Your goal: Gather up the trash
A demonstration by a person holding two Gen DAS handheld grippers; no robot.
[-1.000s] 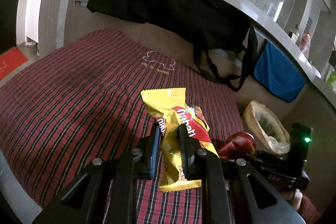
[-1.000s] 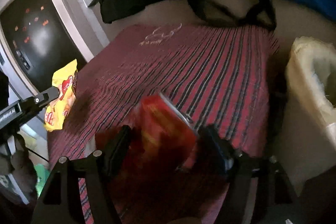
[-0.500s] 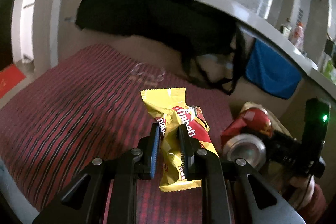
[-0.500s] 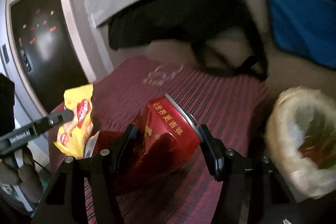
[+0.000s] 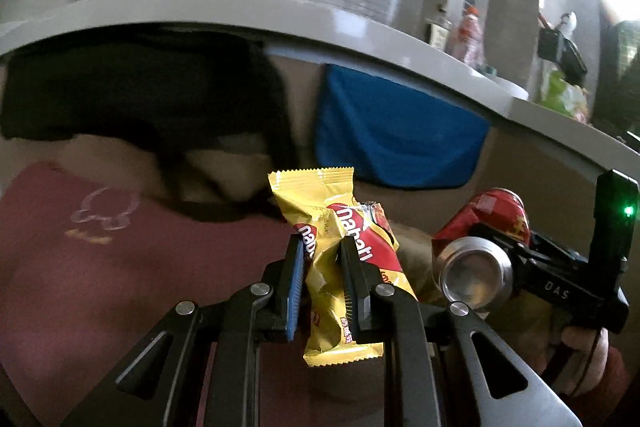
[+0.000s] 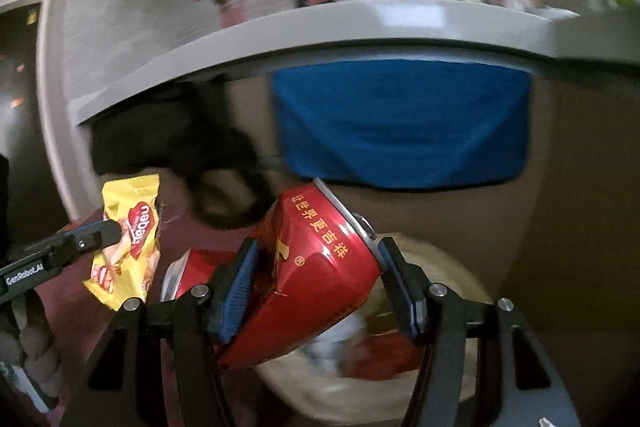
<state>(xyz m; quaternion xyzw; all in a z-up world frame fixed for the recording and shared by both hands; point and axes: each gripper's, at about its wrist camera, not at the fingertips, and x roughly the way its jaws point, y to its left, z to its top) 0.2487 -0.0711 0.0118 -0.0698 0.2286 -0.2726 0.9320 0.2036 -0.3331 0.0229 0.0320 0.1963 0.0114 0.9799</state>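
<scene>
Both grippers are carrying trash toward the lined bin.

The crushed red can (image 6: 316,267) is sitting clamped in the right gripper (image 6: 316,283), long axis tilted up to the far right, directly over the bin (image 6: 460,283) just beyond. The yellow wrapper (image 5: 340,267) is hanging upright, pinched in the left gripper (image 5: 320,279), farther left over the red blanket (image 5: 120,247).

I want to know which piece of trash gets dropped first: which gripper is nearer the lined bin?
Right. The right gripper, clamped on the red can, hangs just above the lined bin; the left gripper, holding the yellow wrapper, is off to the side.
</scene>
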